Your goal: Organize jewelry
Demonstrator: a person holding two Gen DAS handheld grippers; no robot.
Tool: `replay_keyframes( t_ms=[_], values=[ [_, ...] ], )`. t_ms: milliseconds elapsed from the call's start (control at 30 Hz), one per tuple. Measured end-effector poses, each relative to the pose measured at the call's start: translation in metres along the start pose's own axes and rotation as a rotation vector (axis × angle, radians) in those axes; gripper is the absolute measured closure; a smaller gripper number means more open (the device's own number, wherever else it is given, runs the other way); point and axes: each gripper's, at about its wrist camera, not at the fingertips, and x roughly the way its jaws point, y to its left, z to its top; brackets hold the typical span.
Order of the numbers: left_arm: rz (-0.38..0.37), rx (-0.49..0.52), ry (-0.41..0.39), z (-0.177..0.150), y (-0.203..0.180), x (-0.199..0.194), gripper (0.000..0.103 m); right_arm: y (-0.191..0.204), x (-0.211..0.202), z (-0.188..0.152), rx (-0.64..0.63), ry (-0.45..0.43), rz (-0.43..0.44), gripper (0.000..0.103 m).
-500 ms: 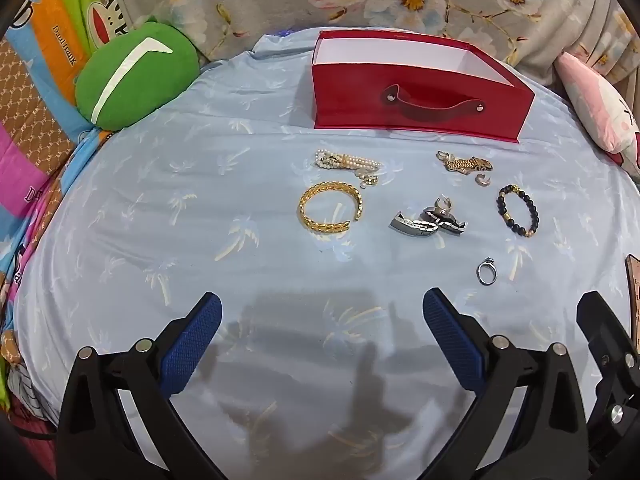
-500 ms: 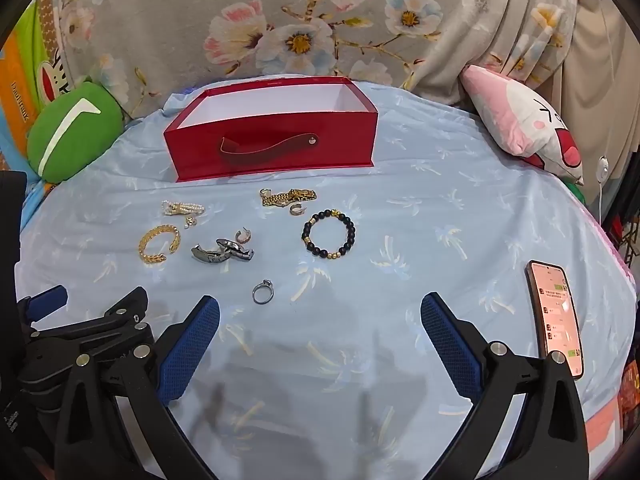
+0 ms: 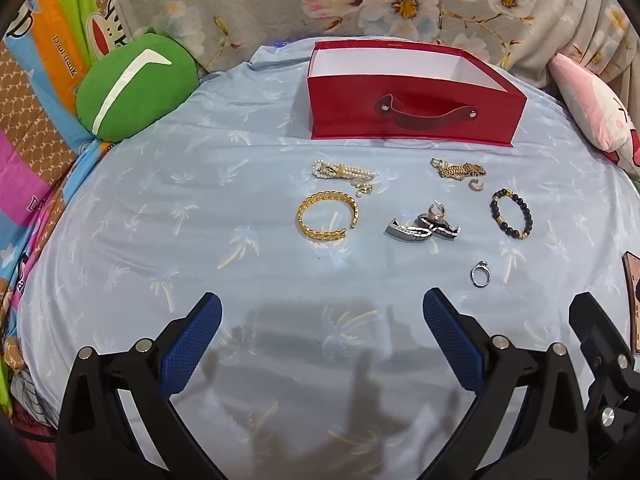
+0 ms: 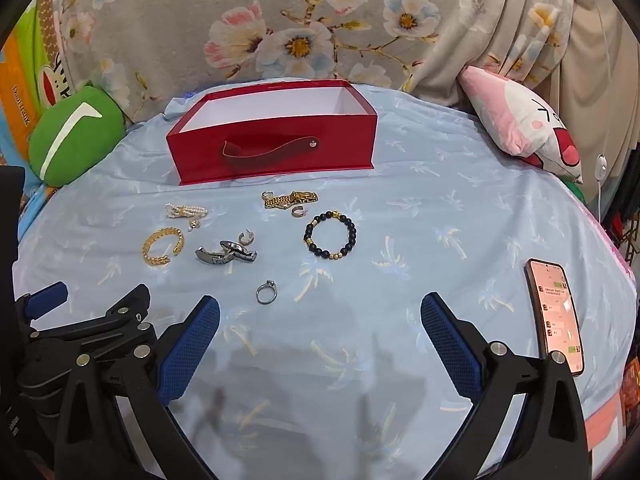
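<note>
Pale blue bedding printed with palm trees [image 3: 168,184] covers the surface, backed by grey floral fabric [image 4: 280,20]. At its far side stands an open red rectangular box with a strap handle [image 3: 412,120], long side across the view; its floor is hidden behind the front wall.

Before the box the jewelry lies loose. A pearl strand [image 3: 344,171] stretches sideways, and a gold open cuff bangle [image 3: 326,216] sits just nearer, its gap turned right. A gold link chain [image 4: 290,199] also runs sideways, with a small silver hoop [image 4: 299,211] beside it. A tangle of dark metal pieces [image 4: 226,255] is hard to make out. A black bead bracelet with gold beads [image 4: 330,236] and a silver ring [image 4: 266,293] lie apart.

Left gripper [image 3: 322,324] and right gripper [image 4: 320,322] hover spread wide, grasping nothing. A lit phone [image 4: 554,312] is partly cut off by the right finger.
</note>
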Motion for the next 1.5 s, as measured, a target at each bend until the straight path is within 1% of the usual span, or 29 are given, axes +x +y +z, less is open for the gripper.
replay_keyframes(
  t_ms=[1500],
  values=[
    [0.004, -0.006, 0.003, -0.0027, 0.0043, 0.0028, 0.005, -0.0003, 0.0044, -0.0037, 0.015, 0.002, 0.009, 0.005]
  ],
)
